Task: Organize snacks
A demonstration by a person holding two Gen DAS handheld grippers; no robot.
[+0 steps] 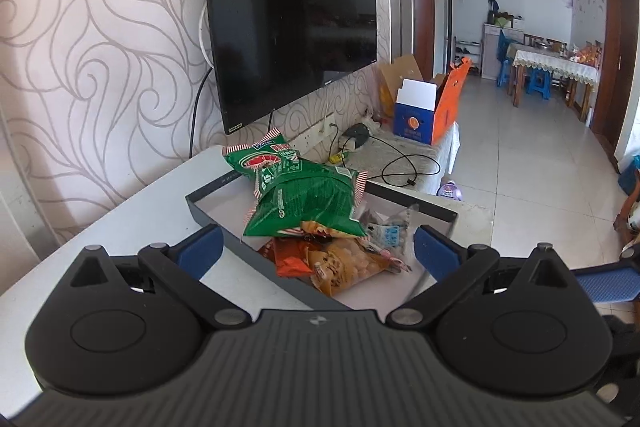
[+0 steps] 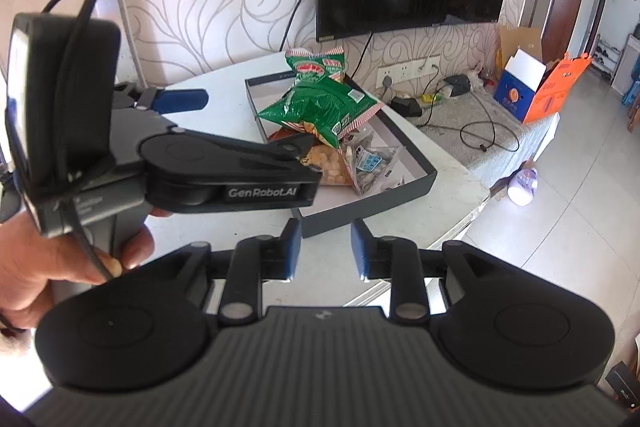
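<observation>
A dark grey open box (image 1: pixel 202 205) (image 2: pixel 360 205) rests on the white table (image 1: pixel 120 227). It holds two green snack bags (image 1: pixel 304 199) (image 2: pixel 320 107), an orange packet (image 1: pixel 290 255), a clear bag of round pale snacks (image 1: pixel 348 267) (image 2: pixel 328 163) and a small clear bag with a blue label (image 1: pixel 390 235) (image 2: pixel 372 163). My left gripper (image 1: pixel 318 251) hangs wide open just before the box's near corner, holding nothing. My right gripper (image 2: pixel 326 247) sits back from the box over the table edge, its pads slightly apart with nothing between them. A hand (image 2: pixel 40 267) holds the left gripper's handle.
A black TV (image 1: pixel 292 11) hangs on the wall behind the box. To the right runs a low stone ledge (image 1: pixel 400 155) with cables, a charger and a blue and orange carton (image 1: pixel 420 111). A purple bottle (image 2: pixel 522 187) lies on the tiled floor.
</observation>
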